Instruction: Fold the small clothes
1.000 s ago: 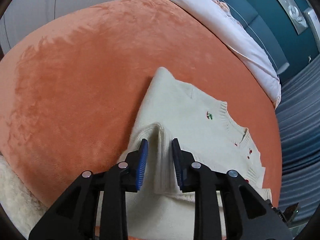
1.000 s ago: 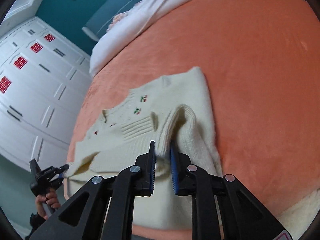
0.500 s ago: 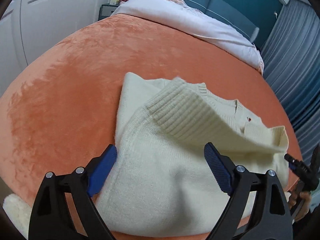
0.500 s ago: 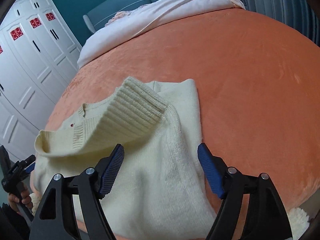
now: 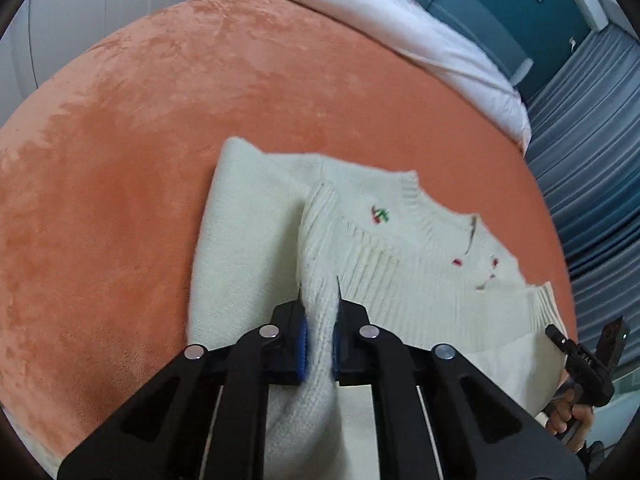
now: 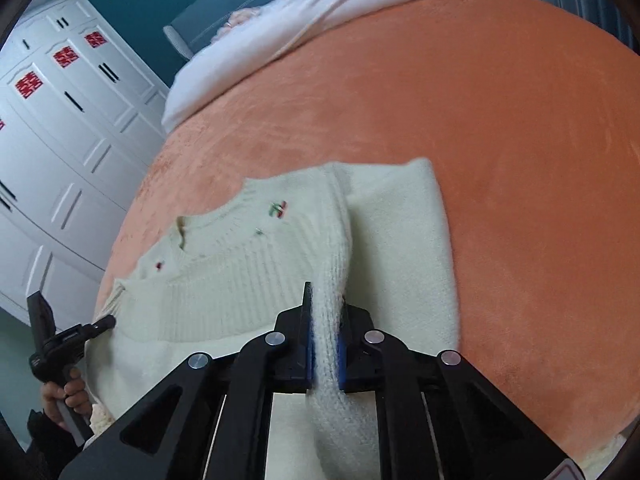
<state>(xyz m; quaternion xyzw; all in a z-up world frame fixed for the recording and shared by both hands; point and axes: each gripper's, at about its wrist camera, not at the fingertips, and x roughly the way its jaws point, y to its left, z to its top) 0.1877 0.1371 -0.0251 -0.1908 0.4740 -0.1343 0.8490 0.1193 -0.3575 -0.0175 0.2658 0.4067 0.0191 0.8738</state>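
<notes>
A cream knit sweater (image 5: pixel 400 264) with small red and green embroidery lies front-up on the orange blanket (image 5: pixel 180 120). In the left wrist view my left gripper (image 5: pixel 319 300) has its jaws closing, and the blue pads pinch a raised ridge of knit at the sweater's left side. On the opposite side the right gripper (image 6: pixel 326 304) is closing the same way, its pads squeezing a ridge of the sweater (image 6: pixel 240 280). A ribbed cuff lies across the chest. The cloth under each gripper body is hidden.
A white duvet (image 5: pixel 400 28) and blue headboard (image 5: pixel 480 12) lie beyond the blanket. White wardrobe doors (image 6: pixel 60 128) stand on one side, grey-blue curtains (image 5: pixel 592 168) on the other. A person's hand (image 5: pixel 568 420) grips a black handle at the sweater's edge; another hand (image 6: pixel 68 396) shows likewise.
Both grippers let go of the sleeve folds and opened wide half a second ago. They have since closed again, each on a ridge of knit near a shoulder.
</notes>
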